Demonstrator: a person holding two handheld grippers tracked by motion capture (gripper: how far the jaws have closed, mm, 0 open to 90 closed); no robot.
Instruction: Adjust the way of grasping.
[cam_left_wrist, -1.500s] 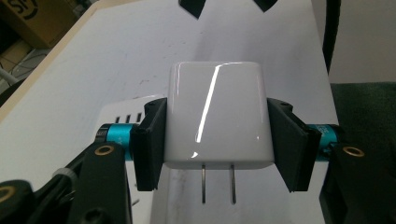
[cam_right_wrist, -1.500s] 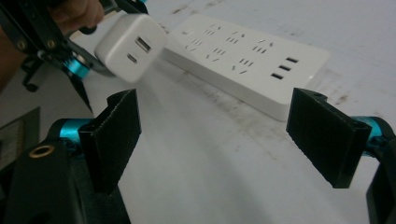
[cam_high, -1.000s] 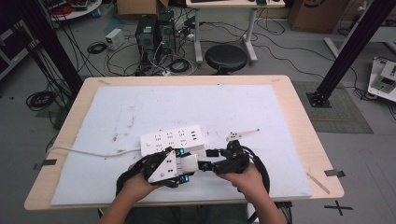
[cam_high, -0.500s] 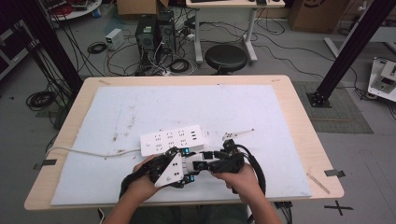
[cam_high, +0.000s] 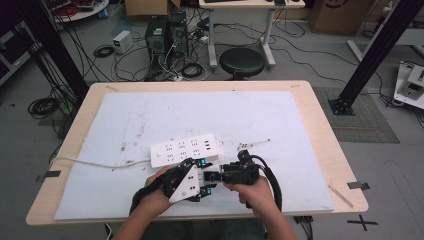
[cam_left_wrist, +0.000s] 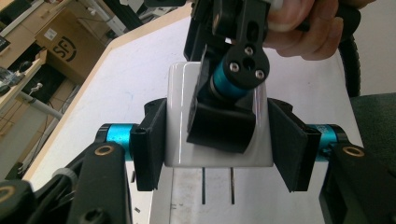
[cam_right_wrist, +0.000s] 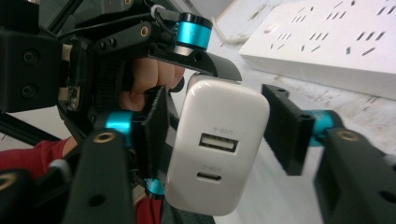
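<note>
A white USB charger hangs above the table's front middle, held between both grippers. My left gripper is shut on its two narrow sides, prongs pointing back at the camera. In the high view it sits under its grey plate. My right gripper straddles the charger's broad faces from the port end. Its left pad touches, while a thin gap shows beside its right pad. A white power strip lies flat just beyond.
The strip's white cord runs left off the table edge. A small white plug with a thin lead lies right of the strip. The white mat covers most of the wooden table.
Both hands have drawn together and shifted slightly right. The right gripper has come in around the charger held by the left gripper.
</note>
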